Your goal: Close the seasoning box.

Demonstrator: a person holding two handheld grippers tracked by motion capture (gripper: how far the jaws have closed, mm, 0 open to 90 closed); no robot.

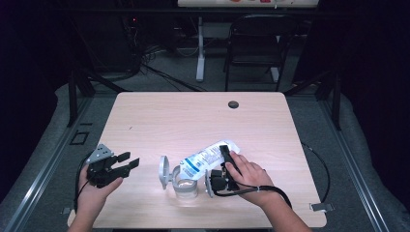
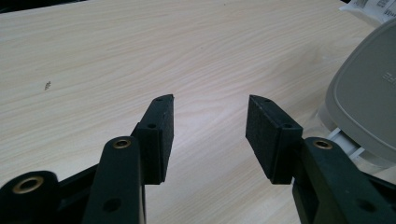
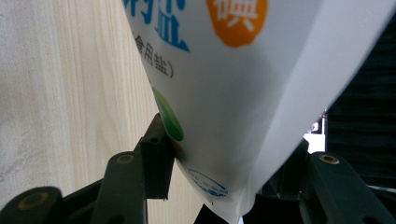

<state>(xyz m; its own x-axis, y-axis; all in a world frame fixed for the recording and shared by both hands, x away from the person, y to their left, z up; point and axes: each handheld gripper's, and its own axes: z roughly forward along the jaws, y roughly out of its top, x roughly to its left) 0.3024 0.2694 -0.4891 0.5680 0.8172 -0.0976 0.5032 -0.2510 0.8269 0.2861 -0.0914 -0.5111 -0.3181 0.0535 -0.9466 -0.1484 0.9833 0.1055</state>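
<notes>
The right gripper (image 1: pixel 227 162) grasps the salt bag (image 1: pixel 208 157), tipped with its low end over the open clear container (image 1: pixel 185 186) on the table; pouring seems underway, closing remains. The left gripper (image 1: pixel 126 163) waits released

The white bag (image 3: pixel 243 93) bears blue Chinese print, with "食用盐)" readable in small characters, and an orange disc holding the white character "碘".
</notes>
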